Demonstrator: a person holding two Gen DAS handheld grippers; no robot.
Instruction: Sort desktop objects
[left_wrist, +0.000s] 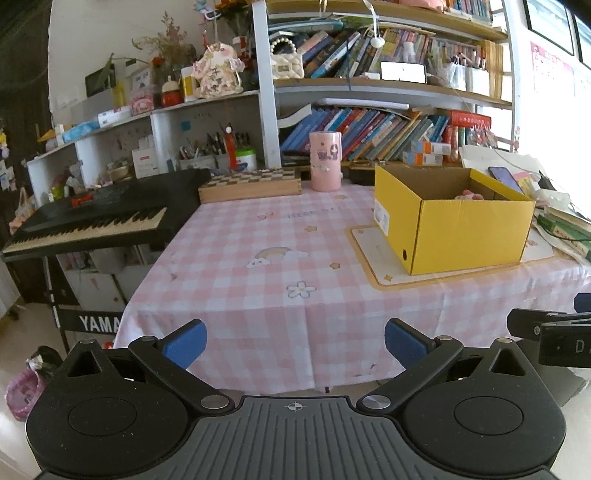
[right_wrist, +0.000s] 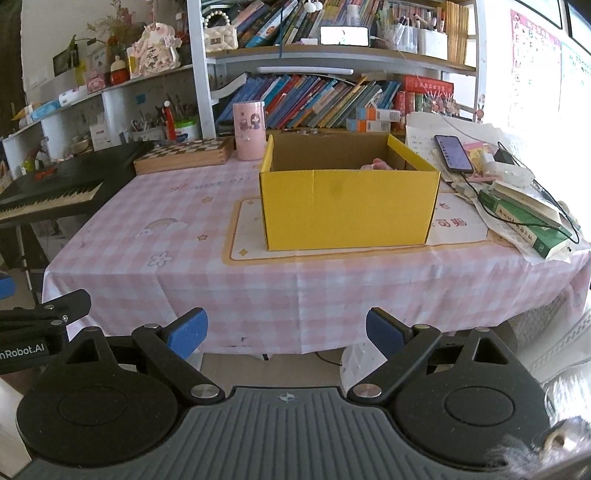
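An open yellow cardboard box (left_wrist: 454, 225) (right_wrist: 347, 206) stands on a placemat on the pink checked tablecloth (left_wrist: 258, 258) (right_wrist: 147, 236). A pink soft object (left_wrist: 469, 194) (right_wrist: 380, 164) shows inside the box near its far side. A pink cylindrical holder (left_wrist: 325, 160) (right_wrist: 249, 131) stands at the back of the table. My left gripper (left_wrist: 295, 341) is open and empty, held before the table's front edge. My right gripper (right_wrist: 286, 332) is open and empty, also in front of the table edge.
A wooden chessboard box (left_wrist: 251, 184) (right_wrist: 183, 155) lies at the back left. A black keyboard piano (left_wrist: 96, 218) (right_wrist: 48, 192) stands left of the table. A phone (right_wrist: 453, 153), cables and stacked books (right_wrist: 524, 218) lie right of the box. Bookshelves (left_wrist: 369, 122) stand behind.
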